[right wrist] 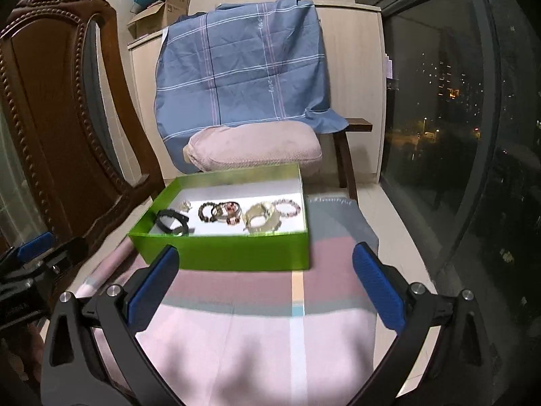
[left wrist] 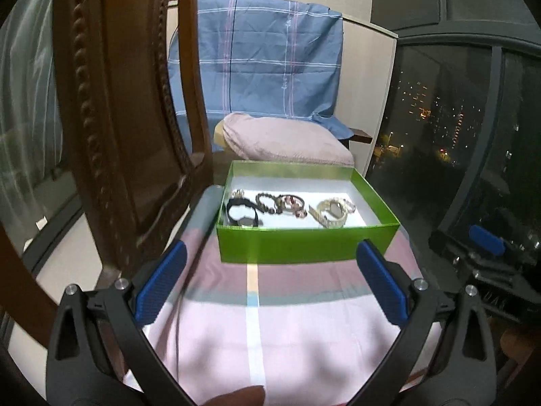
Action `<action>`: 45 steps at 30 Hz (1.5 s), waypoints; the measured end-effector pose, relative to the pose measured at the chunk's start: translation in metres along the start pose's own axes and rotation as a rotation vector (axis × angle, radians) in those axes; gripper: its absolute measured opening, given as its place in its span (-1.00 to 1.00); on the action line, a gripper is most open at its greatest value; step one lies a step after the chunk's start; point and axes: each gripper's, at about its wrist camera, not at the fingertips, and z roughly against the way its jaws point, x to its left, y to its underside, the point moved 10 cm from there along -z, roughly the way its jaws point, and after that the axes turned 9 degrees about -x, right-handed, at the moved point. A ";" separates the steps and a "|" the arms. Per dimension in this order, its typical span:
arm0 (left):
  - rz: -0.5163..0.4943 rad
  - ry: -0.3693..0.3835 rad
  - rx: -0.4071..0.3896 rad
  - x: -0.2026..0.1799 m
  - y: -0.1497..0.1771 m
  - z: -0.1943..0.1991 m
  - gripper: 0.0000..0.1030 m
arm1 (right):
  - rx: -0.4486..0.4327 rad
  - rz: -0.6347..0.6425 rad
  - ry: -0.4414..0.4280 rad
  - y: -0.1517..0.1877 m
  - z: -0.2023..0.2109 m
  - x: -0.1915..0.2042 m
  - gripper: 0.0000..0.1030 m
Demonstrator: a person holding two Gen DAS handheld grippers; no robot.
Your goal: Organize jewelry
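Observation:
A green box point(left wrist: 304, 245) with a white floor stands on a pink striped cloth. It holds a black watch point(left wrist: 241, 215), a dark bead bracelet point(left wrist: 265, 203), a pink bracelet point(left wrist: 290, 204) and a pale gold watch point(left wrist: 333, 215). My left gripper point(left wrist: 270, 280) is open and empty, just short of the box's near wall. The right wrist view shows the same box point(right wrist: 230, 253), black watch point(right wrist: 172, 221), gold watch point(right wrist: 262, 218) and a pink bead bracelet point(right wrist: 287, 208). My right gripper point(right wrist: 265, 284) is open and empty before the box.
A carved wooden chair point(left wrist: 111, 118) stands close on the left, also in the right wrist view point(right wrist: 57, 118). A blue checked cloth point(right wrist: 243, 67) and a pink cushion point(right wrist: 253, 147) lie on a chair behind the box. A dark window point(right wrist: 456, 118) runs along the right.

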 end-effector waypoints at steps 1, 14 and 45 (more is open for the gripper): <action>0.002 -0.003 0.000 0.002 0.005 0.001 0.92 | 0.017 0.002 0.001 0.006 -0.001 0.002 0.94; -0.036 -0.024 0.049 0.007 0.025 -0.015 0.92 | 0.029 0.027 0.002 0.012 -0.013 0.007 0.94; -0.036 -0.008 0.045 0.002 0.021 -0.018 0.92 | 0.041 0.021 0.002 0.016 -0.019 0.005 0.94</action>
